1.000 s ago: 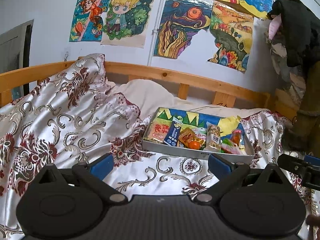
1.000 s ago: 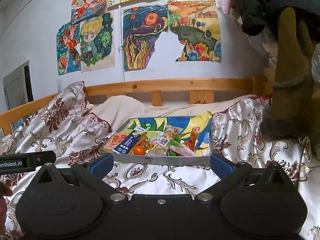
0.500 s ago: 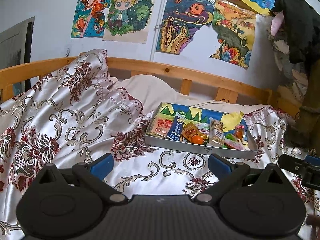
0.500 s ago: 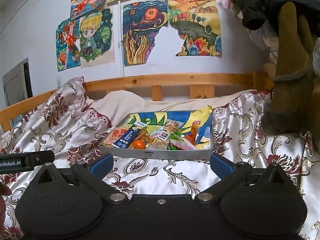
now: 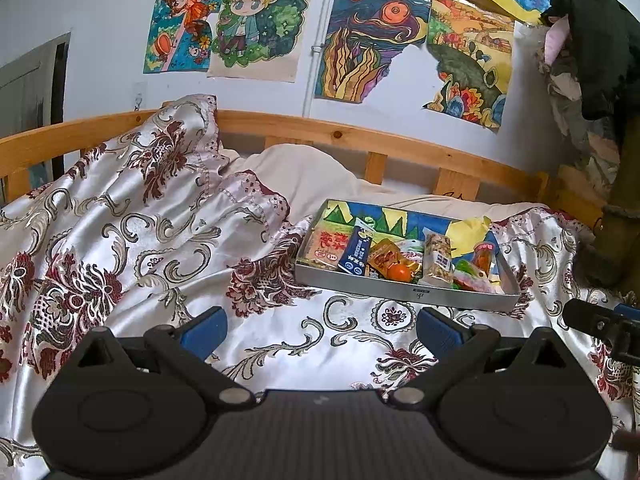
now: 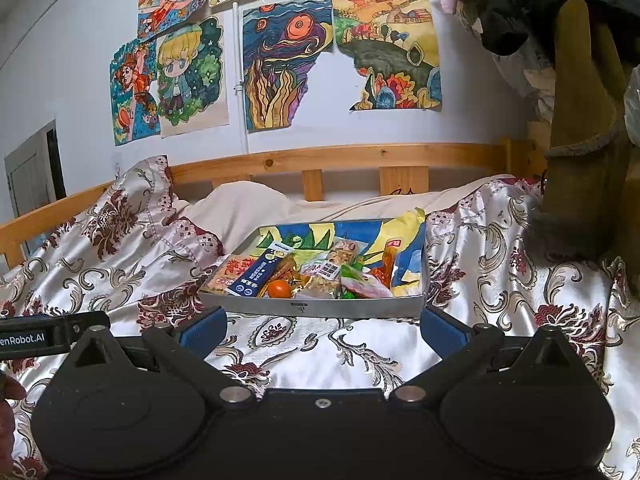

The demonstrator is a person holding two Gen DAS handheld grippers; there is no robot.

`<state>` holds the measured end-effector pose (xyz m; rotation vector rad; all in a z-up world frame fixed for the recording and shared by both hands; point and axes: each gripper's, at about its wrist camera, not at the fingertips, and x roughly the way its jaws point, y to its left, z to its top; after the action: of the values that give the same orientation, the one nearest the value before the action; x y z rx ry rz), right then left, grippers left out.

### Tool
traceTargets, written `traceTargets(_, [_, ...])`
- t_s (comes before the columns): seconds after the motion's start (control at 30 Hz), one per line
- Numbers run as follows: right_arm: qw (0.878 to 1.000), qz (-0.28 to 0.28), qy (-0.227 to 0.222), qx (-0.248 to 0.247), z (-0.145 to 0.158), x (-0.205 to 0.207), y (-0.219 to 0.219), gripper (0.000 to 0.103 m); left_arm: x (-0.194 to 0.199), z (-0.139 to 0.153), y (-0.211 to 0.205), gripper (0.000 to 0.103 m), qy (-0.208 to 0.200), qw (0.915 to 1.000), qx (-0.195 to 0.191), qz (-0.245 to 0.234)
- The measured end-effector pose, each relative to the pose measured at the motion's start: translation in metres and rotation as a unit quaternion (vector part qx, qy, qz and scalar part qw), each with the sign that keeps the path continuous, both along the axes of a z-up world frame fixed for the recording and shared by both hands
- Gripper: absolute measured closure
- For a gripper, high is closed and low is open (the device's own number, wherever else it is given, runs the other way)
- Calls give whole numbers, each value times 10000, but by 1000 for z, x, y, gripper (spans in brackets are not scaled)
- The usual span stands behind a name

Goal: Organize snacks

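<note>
A grey metal tray (image 5: 404,289) (image 6: 320,309) lies on the bedspread, filled with several snack packets. Among them are a dark blue packet (image 5: 356,251) (image 6: 256,276), a small orange fruit (image 5: 399,272) (image 6: 279,289), a clear nut bar (image 5: 438,258) (image 6: 332,266) and a pale red-printed packet (image 5: 326,245). My left gripper (image 5: 322,330) is open and empty, short of the tray and to its left. My right gripper (image 6: 322,328) is open and empty, just in front of the tray's near wall.
The bed is covered by a shiny white and maroon patterned spread (image 5: 132,248). A wooden rail (image 5: 360,140) runs behind, with a white pillow (image 5: 308,176) against it. Clothes (image 6: 580,152) hang at the right. Drawings cover the wall.
Both grippers have moved forward toward the tray, which now looks larger and lower in both views. Both stay open.
</note>
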<state>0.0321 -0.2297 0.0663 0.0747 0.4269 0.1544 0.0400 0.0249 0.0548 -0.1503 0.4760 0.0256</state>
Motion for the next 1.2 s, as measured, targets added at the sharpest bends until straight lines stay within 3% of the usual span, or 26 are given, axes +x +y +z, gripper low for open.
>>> traceTargets(1.2, [9997, 155, 164, 16, -5, 0, 4, 1, -1, -4, -4, 1, 185, 9996, 217, 75])
